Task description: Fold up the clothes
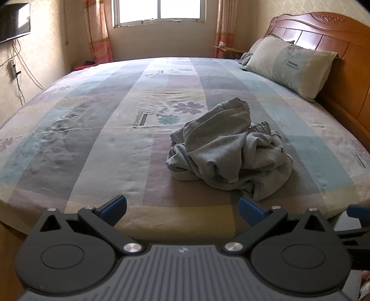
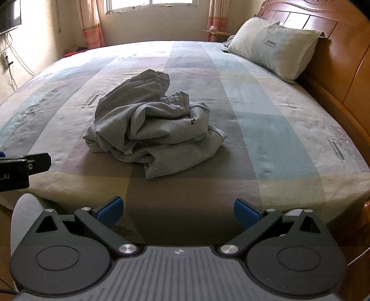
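A crumpled grey garment (image 1: 227,148) lies in a heap on the bed, right of centre in the left wrist view and left of centre in the right wrist view (image 2: 152,129). An elastic waistband shows at its top. My left gripper (image 1: 182,208) hovers open over the near edge of the bed, short of the heap and holding nothing. My right gripper (image 2: 178,209) is open too, near the bed's front edge, with the heap ahead and to its left. The right gripper's tip (image 1: 357,211) shows at the left wrist view's right edge; the left gripper's body (image 2: 20,166) shows at the right wrist view's left edge.
The bed (image 1: 92,129) has a pastel patchwork sheet with flower prints. A pillow (image 1: 291,64) leans on the wooden headboard (image 1: 323,30) at the far right. A window with curtains (image 1: 157,11) is behind; a wall television (image 1: 13,20) and cables hang left.
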`<move>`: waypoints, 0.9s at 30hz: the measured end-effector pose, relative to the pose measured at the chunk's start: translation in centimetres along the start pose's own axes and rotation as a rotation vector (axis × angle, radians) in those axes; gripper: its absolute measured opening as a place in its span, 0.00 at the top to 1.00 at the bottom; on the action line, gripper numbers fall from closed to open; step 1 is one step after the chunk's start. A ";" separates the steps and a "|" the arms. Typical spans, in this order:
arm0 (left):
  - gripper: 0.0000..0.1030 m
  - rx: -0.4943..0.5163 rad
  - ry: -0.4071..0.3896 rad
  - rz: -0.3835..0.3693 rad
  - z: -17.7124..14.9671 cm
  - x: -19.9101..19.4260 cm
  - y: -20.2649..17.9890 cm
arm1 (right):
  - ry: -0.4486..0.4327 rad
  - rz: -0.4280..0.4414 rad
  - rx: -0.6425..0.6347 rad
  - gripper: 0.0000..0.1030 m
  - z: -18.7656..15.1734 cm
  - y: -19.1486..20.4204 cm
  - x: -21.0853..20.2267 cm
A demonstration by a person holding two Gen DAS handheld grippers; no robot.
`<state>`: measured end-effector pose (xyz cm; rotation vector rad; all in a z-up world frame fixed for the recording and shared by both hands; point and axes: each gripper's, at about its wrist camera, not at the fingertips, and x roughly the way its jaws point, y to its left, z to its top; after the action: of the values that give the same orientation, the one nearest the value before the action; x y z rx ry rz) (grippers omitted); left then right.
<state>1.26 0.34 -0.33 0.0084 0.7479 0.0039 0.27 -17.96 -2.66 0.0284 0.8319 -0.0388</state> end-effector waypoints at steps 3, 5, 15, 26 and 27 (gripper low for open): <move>0.01 -0.012 -0.002 -0.014 0.1 0.2 0.2 | -0.007 -0.004 0.004 0.00 0.1 -0.3 0.1; 0.01 -0.013 -0.004 -0.014 0.2 0.4 0.2 | -0.005 -0.004 0.010 0.00 0.0 -0.5 0.3; 0.01 0.003 -0.027 -0.028 0.7 1.5 -0.3 | 0.000 -0.017 0.034 0.00 0.4 -1.6 1.3; 0.01 -0.003 0.010 -0.043 0.8 4.1 -0.1 | 0.051 -0.032 0.010 0.00 1.7 -1.5 3.9; 0.01 -0.005 0.013 -0.044 0.9 4.3 0.0 | 0.058 -0.031 0.005 0.00 2.0 -1.4 4.2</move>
<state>4.99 0.33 -2.62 -0.0128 0.7609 -0.0364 4.48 -19.53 -4.47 0.0214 0.8901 -0.0701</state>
